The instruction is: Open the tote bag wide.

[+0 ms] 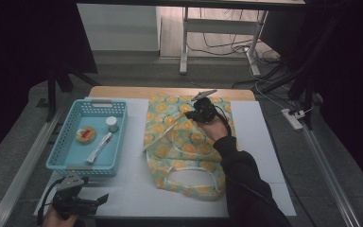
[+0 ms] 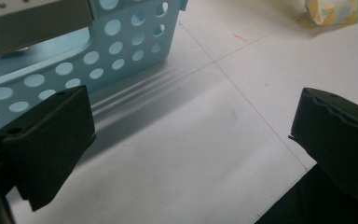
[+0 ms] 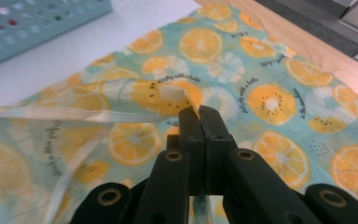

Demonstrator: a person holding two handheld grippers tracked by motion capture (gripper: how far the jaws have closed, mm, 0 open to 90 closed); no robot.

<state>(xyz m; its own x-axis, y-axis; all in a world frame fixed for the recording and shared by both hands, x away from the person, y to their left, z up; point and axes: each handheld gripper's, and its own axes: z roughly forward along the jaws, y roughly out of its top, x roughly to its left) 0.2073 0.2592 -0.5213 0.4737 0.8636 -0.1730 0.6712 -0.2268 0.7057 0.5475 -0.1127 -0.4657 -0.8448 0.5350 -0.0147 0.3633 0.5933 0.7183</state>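
Observation:
A teal cloth bag printed with orange slices (image 1: 184,146) lies flat in the middle of the white mat. My right gripper (image 1: 192,115) hovers over its far half, shut on the bag's strap (image 3: 121,114), which runs taut from the jaws (image 3: 198,114) down to the left. My left gripper (image 1: 101,200) rests at the table's near left corner, jaws wide open over bare mat (image 2: 186,140) with nothing between them. The light blue basket (image 1: 90,137) stands just beyond it.
The perforated blue basket (image 2: 102,51) holds a round red-and-yellow item (image 1: 85,135), a small white jar (image 1: 112,124) and a white tube (image 1: 99,147). The wooden table edge (image 1: 170,91) runs behind the bag. A table frame and cables stand on the floor beyond.

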